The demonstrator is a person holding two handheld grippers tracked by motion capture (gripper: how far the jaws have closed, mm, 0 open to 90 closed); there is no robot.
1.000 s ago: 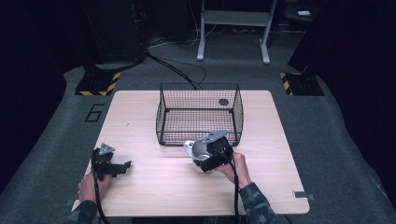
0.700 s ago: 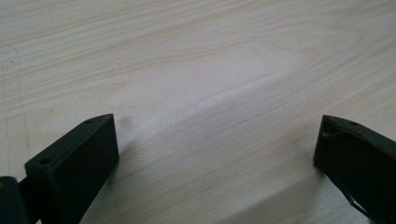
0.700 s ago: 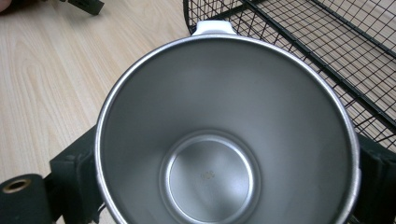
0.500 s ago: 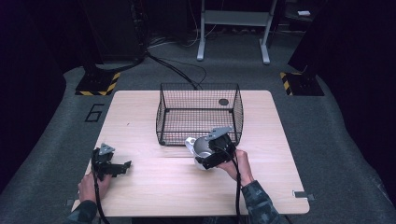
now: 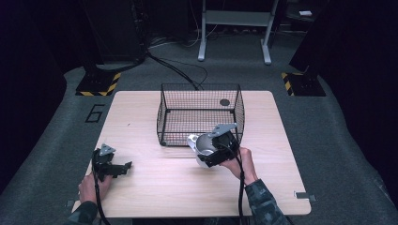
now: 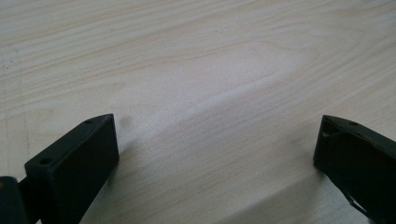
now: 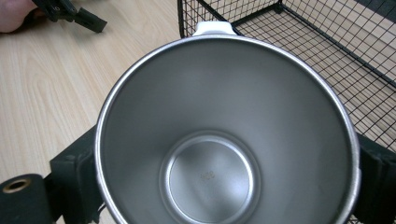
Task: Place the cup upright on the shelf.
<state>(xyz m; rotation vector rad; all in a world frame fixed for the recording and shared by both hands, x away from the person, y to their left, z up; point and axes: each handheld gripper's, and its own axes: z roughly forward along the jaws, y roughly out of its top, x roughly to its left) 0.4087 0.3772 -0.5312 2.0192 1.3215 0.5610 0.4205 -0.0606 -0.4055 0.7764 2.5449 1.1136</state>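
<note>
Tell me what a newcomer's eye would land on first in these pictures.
The shiny steel cup comes first: the right gripper clamps it between its jaws, just in front of the black wire basket at the middle of the wooden table. Inside, the cup is empty. Next, the left gripper rests near the table's front left corner, jaws wide apart over bare wood.

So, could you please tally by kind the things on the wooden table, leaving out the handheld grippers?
Black wire mesh baskets: 1
Shiny steel cups, held between the right gripper's jaws beside the basket: 1
Small dark round discs on the basket floor: 1
Total: 3
</note>
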